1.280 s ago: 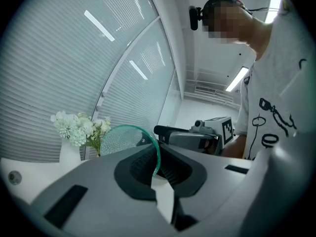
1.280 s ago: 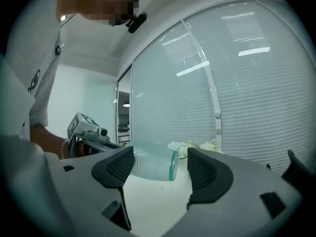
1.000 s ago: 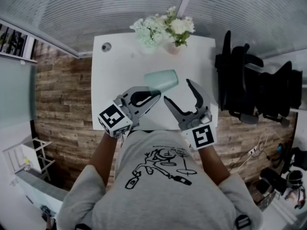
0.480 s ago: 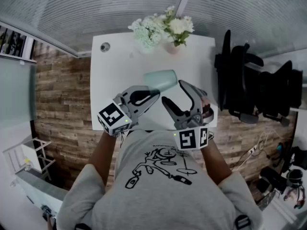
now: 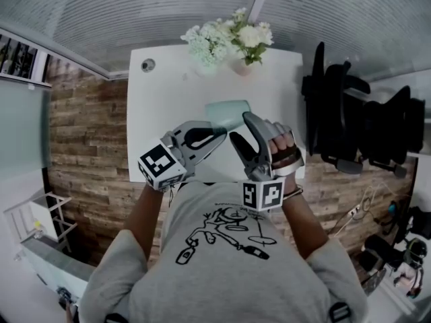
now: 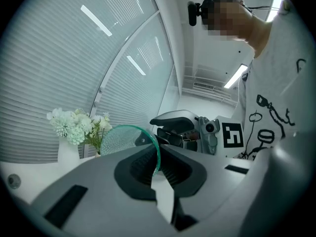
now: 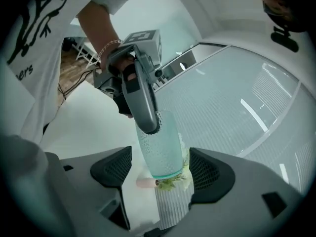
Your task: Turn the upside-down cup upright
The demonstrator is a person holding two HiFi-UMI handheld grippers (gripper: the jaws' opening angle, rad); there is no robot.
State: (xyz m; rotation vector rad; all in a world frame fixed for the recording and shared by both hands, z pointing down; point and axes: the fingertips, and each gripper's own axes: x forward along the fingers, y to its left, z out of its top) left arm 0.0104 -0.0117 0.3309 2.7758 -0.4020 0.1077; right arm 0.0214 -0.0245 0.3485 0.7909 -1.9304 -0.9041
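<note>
A pale green, dimpled see-through cup (image 5: 227, 114) hangs on its side above the white table (image 5: 161, 99). My left gripper (image 5: 215, 134) is shut on its rim. In the left gripper view the thin cup wall (image 6: 128, 139) runs down between the closed pads of the left gripper (image 6: 157, 163). My right gripper (image 5: 241, 128) stands open just right of the cup. In the right gripper view the cup (image 7: 160, 149) lies ahead between the two spread pads of the right gripper (image 7: 160, 174) without touching either, and the left gripper's finger (image 7: 140, 102) clamps its far end.
A bunch of white and green flowers (image 5: 229, 40) in a small vase stands at the table's far edge. A small round fitting (image 5: 147, 64) sits at the far left corner. A black chair (image 5: 350, 126) stands right of the table, over wood flooring.
The right gripper has rolled over, so its marker cube swung left and the hand now shows on its right side. It edged closer to the cup. The left gripper and cup stayed put.
</note>
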